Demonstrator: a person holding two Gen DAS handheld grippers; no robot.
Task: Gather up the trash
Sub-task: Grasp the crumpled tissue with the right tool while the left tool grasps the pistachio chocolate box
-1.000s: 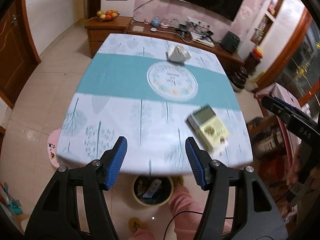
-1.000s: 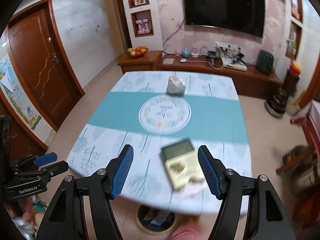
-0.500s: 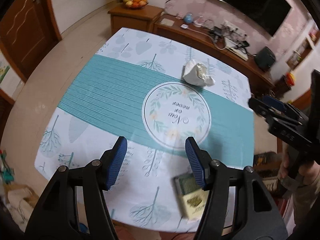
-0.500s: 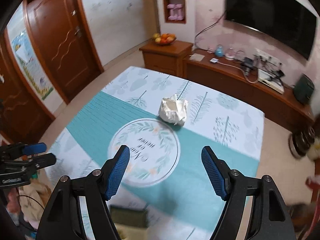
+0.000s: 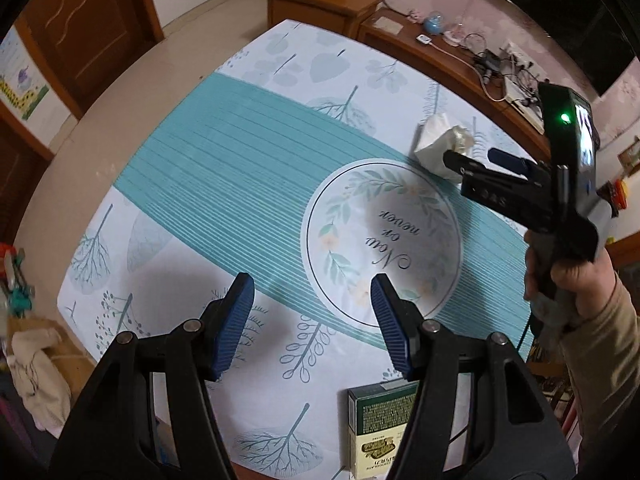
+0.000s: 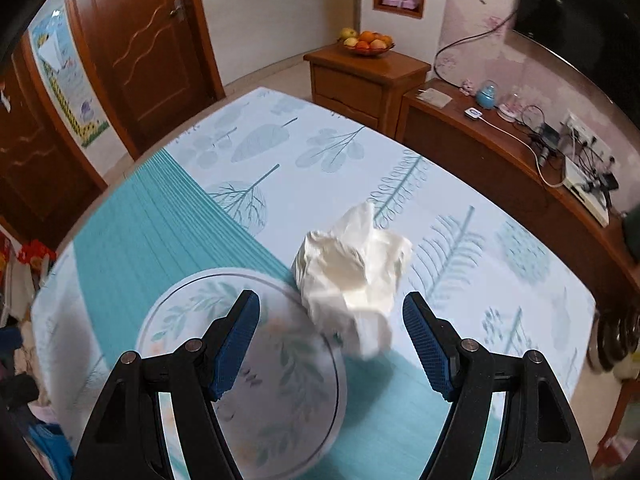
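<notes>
Pink-papered walls and a dark TV are closing in the far side of this living room, with a wooden sideboard (image 6: pixel 500 152) running under the screen and a fruit bowl (image 6: pixel 366 44) sitting on a cabinet beside it. Filling the middle of the room is the table (image 5: pixel 280 60), wearing a leaf-printed cloth with a teal band and a round wreath motif. A person is standing at its near edge, working a gripper in each hand. The right gripper (image 6: pixel 331 342) is reaching out over the wreath with its jaws spread wide and empty, and the crumpled paper (image 6: pixel 352 276) is lying on the cloth just ahead of the blue pads (image 6: pixel 236 340), roughly centred in the gap but not touched by either one. The left gripper (image 5: pixel 312 320) is hanging over the near half of the table, jaws equally wide and holding nothing. A green box (image 5: pixel 376 428) is lying flat at the near edge, partly hidden under the left gripper's right finger. As I judge it, collecting is barely under way: both pieces are on the table, neither is gripped, and no bin is showing in either view. The paper looks like the first target, needing only a short push forward and a squeeze; the box would come after.
</notes>
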